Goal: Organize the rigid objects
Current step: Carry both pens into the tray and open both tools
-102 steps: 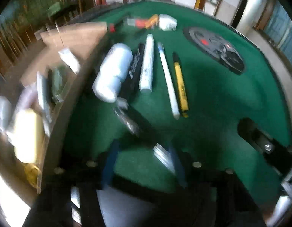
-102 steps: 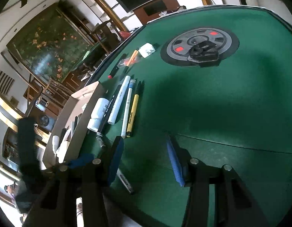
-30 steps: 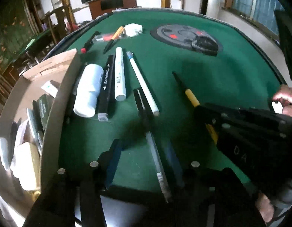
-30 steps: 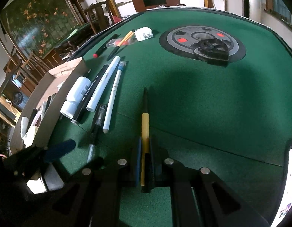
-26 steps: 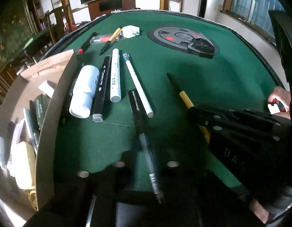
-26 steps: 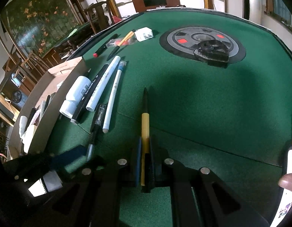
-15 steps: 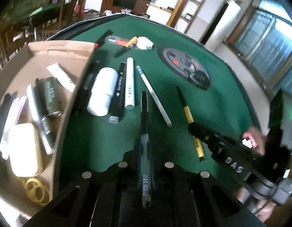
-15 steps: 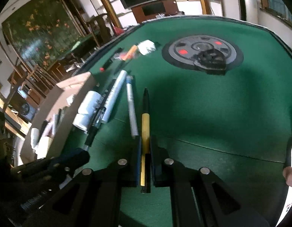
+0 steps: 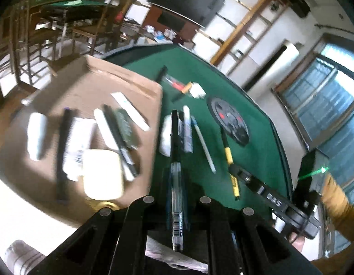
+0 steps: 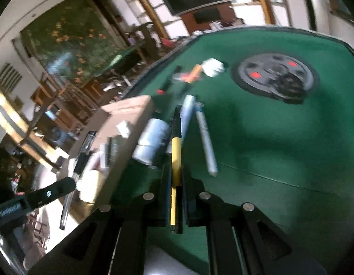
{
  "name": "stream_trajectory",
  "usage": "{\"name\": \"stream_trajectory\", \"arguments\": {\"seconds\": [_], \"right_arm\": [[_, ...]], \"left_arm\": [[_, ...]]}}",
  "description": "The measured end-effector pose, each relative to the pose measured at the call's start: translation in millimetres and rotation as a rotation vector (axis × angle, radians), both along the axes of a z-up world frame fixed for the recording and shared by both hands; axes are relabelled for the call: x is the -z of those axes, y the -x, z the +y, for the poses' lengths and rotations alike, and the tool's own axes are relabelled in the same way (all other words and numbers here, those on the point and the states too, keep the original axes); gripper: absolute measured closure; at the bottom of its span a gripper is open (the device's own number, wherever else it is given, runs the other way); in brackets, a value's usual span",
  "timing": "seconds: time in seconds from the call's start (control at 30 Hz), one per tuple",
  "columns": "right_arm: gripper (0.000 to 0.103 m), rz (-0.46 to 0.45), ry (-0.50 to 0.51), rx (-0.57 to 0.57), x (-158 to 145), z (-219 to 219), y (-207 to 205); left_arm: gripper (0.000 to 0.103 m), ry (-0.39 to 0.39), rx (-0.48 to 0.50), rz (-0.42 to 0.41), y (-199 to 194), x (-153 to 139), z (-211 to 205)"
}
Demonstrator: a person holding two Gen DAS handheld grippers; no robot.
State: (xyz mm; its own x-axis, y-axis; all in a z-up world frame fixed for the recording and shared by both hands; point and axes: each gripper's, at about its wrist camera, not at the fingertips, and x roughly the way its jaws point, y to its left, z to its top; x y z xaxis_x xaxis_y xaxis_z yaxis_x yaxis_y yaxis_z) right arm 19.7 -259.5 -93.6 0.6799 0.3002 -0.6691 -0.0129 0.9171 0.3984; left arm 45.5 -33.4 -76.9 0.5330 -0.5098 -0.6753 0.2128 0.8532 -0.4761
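My left gripper [image 9: 176, 181] is shut on a clear-barrelled black pen [image 9: 174, 142] and holds it in the air, just right of the open cardboard box's [image 9: 90, 78] wall. The right wrist view shows that same pen [image 10: 84, 149] over the box [image 10: 131, 107], with the left gripper [image 10: 70, 186] at the lower left. My right gripper [image 10: 176, 183] is shut on a yellow and black pen [image 10: 176, 151], raised off the green felt [image 10: 268, 149]. In the left wrist view the right gripper [image 9: 234, 171] and yellow pen [image 9: 228, 153] appear at the right.
On the felt beside the box lie a white bottle [image 9: 164, 137], a white marker [image 9: 187, 128] and a thin white pen [image 9: 203, 144]. Farther back are a grey round disc [image 10: 275, 75], a small white box [image 10: 213, 67] and more pens. Several items fill the box.
The left gripper closed on the clear pen, lifted it off the felt and swung left towards the box. The right gripper rose a little with the yellow pen and turned left.
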Motion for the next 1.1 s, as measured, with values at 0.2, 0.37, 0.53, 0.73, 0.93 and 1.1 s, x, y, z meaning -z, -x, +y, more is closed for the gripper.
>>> {"name": "stream_trajectory", "arguments": {"seconds": [0.2,0.37,0.53,0.73,0.93,1.1], "right_arm": [[0.095,-0.028,-0.047,-0.156,-15.8,50.1,-15.2],[0.095,0.008,-0.088,-0.251,-4.8,92.6,-44.1],[0.095,0.086,-0.085,-0.283,20.2,123.1,-77.5],[0.095,0.125,-0.065,-0.275,34.4,134.1,-95.6],[0.094,0.117,-0.003,-0.28,36.1,141.4,-96.9],[0.091,0.085,-0.021,-0.27,35.7,139.2,-93.8]], "left_arm": [[0.096,-0.027,-0.115,-0.001,-16.1,3.3,46.6],[0.096,-0.075,-0.178,0.041,-39.3,22.9,75.5],[0.096,-0.104,-0.185,0.08,-53.1,42.6,78.0],[0.096,-0.151,-0.189,0.102,-63.7,53.6,71.3],[0.095,-0.226,-0.201,0.094,-69.4,57.8,65.2],[0.088,-0.244,-0.209,0.071,-69.6,58.0,62.3]]}}
